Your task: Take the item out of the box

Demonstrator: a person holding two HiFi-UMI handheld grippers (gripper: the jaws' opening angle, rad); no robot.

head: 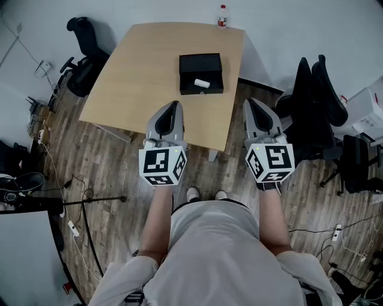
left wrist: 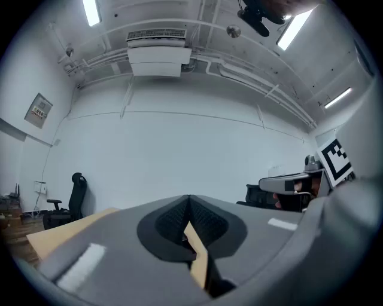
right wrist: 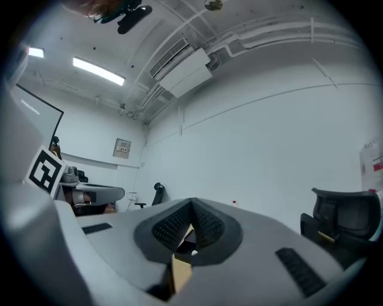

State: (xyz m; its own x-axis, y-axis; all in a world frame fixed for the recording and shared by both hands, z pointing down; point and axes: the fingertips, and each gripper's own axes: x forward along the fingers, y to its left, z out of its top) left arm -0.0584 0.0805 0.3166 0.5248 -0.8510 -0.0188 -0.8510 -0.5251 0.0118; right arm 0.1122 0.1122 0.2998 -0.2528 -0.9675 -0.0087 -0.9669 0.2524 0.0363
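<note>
A black open box [head: 201, 73] lies on the wooden table [head: 137, 77], towards its far right. Inside it rests a small white item [head: 201, 83]. My left gripper [head: 173, 106] hangs over the table's near edge, jaws closed together with nothing between them. My right gripper [head: 252, 104] is held just off the table's right corner, also shut and empty. Both point up and away from me, well short of the box. In the left gripper view the left gripper [left wrist: 189, 200] shows its pads meeting; in the right gripper view the right gripper [right wrist: 192, 203] does the same, with the box [right wrist: 187, 248] and white item [right wrist: 194, 253] glimpsed below the tips.
A bottle [head: 222, 16] with a red cap stands at the table's far edge. Black office chairs sit at the left [head: 84, 60] and right [head: 314, 95] of the table. Cables and a stand [head: 60, 203] lie on the wood floor at the left.
</note>
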